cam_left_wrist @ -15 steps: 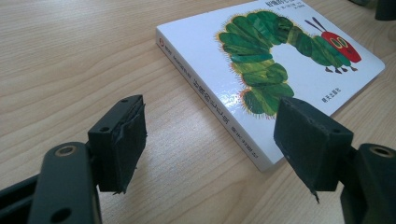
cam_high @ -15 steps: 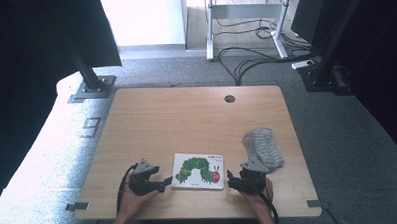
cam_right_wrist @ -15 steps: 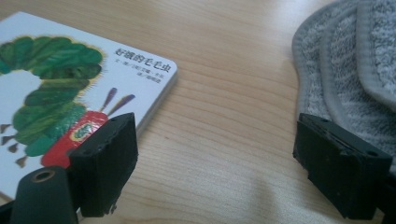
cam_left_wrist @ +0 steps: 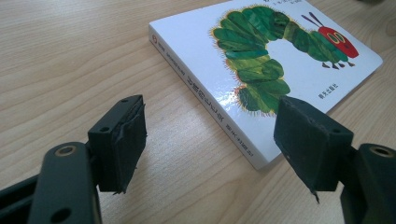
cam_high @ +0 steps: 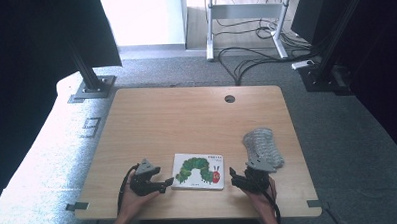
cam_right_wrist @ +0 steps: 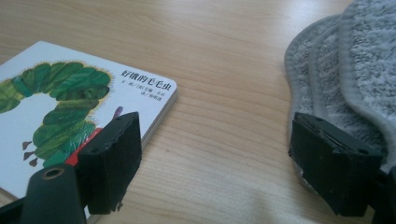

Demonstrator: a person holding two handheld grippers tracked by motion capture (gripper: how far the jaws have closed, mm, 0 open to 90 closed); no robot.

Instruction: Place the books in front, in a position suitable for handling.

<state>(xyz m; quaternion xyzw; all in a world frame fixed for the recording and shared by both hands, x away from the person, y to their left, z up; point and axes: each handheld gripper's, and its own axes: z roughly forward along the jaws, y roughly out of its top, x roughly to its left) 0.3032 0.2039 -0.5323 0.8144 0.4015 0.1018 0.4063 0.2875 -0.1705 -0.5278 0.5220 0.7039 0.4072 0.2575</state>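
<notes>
Near the front edge of the table (cam_high: 151, 118), at about six o'clock from its middle, the picture book (cam_high: 198, 171) was laid flat with the green caterpillar cover upward. It was seen closed, and its spine (cam_left_wrist: 205, 98) was turned toward the left gripper (cam_high: 161, 185). That gripper was held at the book's nine o'clock side, very near the spine but apart from it, low over the wood. Its jaws were spread wide, and nothing was pinched between them; in the left gripper view the near corner of the book was framed between the two pads.

The right gripper (cam_high: 237, 175) was placed at the book's three o'clock side, between the book and the grey folded towel (cam_high: 263, 147), which was lying at about two o'clock from the book. Its jaws were also spread apart and empty; one pad was seen over the book's corner, the other just before the towel's edge.

It was judged that the book was about to be taken or opened. For this step to be done well, the spine side should be steadied by the left gripper, so that the book is not pushed along the smooth wood. The cover's free edge should be approached low and level by the right gripper, and the towel should be kept out of its jaws. A glossy cover may slip, so a slow closing is advised.
</notes>
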